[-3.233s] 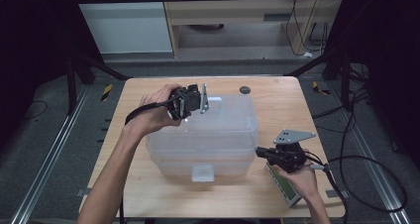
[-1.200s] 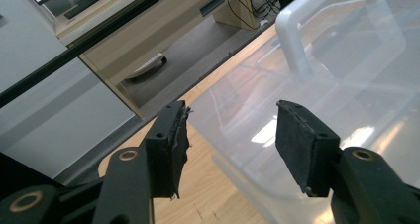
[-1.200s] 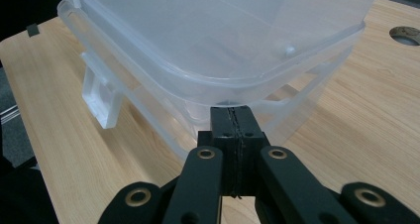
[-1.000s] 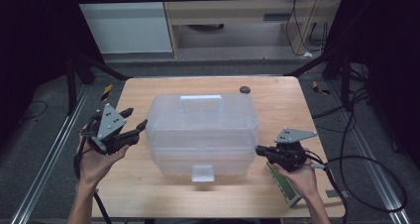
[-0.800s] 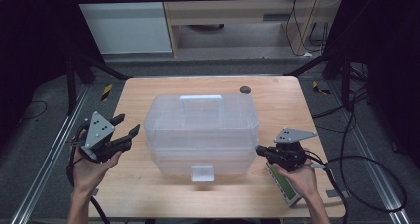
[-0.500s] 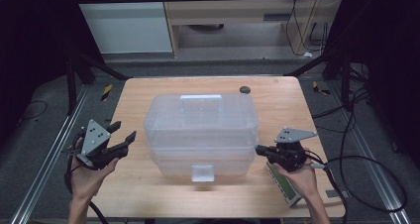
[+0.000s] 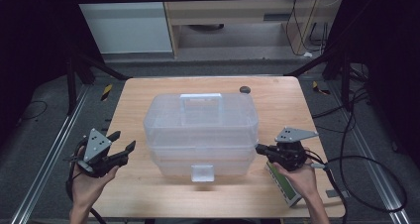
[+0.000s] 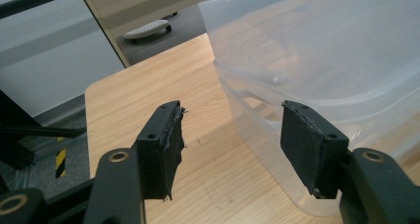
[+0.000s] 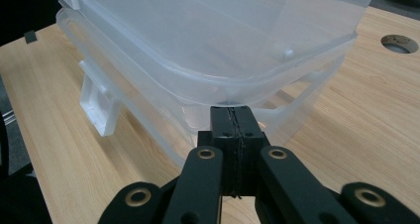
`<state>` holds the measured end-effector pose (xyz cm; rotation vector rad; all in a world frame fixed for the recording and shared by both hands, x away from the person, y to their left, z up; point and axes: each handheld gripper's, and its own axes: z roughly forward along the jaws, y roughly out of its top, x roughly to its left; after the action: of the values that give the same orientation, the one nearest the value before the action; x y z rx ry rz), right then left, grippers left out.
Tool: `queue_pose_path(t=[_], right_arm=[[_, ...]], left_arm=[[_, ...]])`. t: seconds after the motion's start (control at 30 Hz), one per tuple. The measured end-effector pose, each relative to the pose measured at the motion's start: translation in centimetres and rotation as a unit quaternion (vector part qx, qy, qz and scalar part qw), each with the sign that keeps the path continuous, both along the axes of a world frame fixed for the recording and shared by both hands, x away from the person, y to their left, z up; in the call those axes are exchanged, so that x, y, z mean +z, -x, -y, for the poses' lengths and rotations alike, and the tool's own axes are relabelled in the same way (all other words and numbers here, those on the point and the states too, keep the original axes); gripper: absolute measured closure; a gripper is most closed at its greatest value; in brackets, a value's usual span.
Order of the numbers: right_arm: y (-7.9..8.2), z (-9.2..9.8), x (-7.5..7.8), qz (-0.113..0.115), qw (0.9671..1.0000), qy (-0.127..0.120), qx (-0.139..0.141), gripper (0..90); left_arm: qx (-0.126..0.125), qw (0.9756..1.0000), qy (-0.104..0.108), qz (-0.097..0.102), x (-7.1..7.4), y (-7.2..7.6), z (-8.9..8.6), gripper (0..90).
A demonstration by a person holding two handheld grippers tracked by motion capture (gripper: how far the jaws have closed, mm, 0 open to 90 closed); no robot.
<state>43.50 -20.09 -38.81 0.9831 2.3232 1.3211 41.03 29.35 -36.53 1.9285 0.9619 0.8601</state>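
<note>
With spread, empty jaws that have just been opening, the left gripper [image 7: 124, 151] at lower left lines up on the clear lidded box [image 7: 200, 127] at centre, while the right gripper [image 7: 259, 148], jaws pressed together, braces its other end; next it must reach the side

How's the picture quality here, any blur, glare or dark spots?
High view: wooden table evenly lit, surroundings nearly black, image soft. Left gripper view: black fingers sharp, clear plastic lidded box hazy with pale sheen. Right gripper view: box's white front latch slightly blurred.

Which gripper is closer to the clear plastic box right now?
Right. The right gripper, jaws shut, has its tips at the clear plastic box's right end. The left gripper, jaws open and empty, sits clearly apart from its left side.
</note>
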Motion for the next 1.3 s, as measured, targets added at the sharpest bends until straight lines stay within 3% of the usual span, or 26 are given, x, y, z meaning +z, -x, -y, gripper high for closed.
queue_pose_path(t=[0.3, 0.5, 0.53, 0.57, 0.9, 1.3], right_arm=[[0.0, 0.0, 0.1, 0.002, 1.0000, -0.004, -0.004, 90.0], [0.0, 0.1, 0.1, 0.003, 1.0000, -0.006, -0.003, 90.0], [0.0, 0.1, 0.1, 0.004, 1.0000, -0.008, -0.003, 90.0], [0.0, 0.1, 0.1, 0.003, 1.0000, -0.008, -0.003, 90.0], [-0.1, 0.0, 0.3, 0.008, 0.9999, -0.009, -0.008, 90.0], [-0.3, 0.1, 0.5, 0.013, 0.9998, -0.015, -0.009, 90.0]], left_arm=[[-0.007, 0.9992, -0.035, -0.016, -1.6, 0.4, 0.7, 38.4], [-0.020, 0.9985, -0.042, -0.028, -2.6, 0.1, 1.6, 38.4], [-0.024, 0.9984, -0.048, -0.020, -2.7, -0.1, 1.8, 38.4], [-0.023, 0.9983, -0.046, -0.026, -2.9, 0.0, 2.0, 38.5], [-0.031, 0.9990, -0.033, 0.000, -2.6, -0.1, 3.0, 40.9], [-0.033, 0.9990, -0.027, 0.013, -2.5, -0.3, 3.6, 43.4]])
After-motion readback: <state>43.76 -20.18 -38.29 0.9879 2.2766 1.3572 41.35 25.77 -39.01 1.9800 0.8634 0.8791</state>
